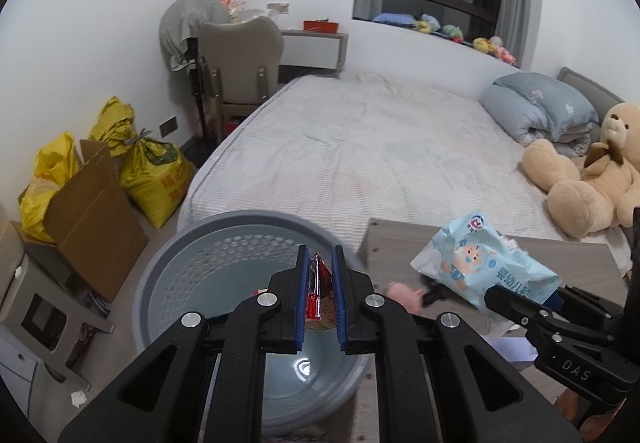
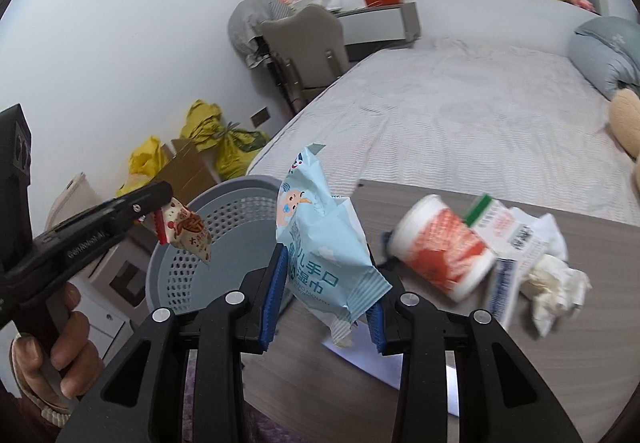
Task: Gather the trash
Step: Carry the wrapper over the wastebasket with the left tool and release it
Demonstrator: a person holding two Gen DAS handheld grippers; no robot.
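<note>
My left gripper (image 1: 320, 283) is shut on a small red-and-beige snack wrapper (image 1: 318, 293) and holds it over the open grey perforated basket (image 1: 192, 255). The same wrapper (image 2: 186, 233) hangs from the left gripper (image 2: 160, 221) in the right wrist view, above the basket (image 2: 224, 203). My right gripper (image 2: 324, 303) is shut on a light blue wet-wipe packet (image 2: 316, 239), lifted above the wooden table (image 2: 560, 363) beside the basket. The packet also shows in the left wrist view (image 1: 480, 267), held by the right gripper (image 1: 548, 293).
On the table lie a red-and-white cup (image 2: 444, 247), a white printed packet (image 2: 508, 235), crumpled tissue (image 2: 556, 283) and a paper sheet (image 2: 372, 355). A bed (image 1: 360, 147) with a teddy bear (image 1: 588, 171) is behind. Yellow sacks (image 1: 156, 171) and a cardboard box (image 1: 92, 211) stand left.
</note>
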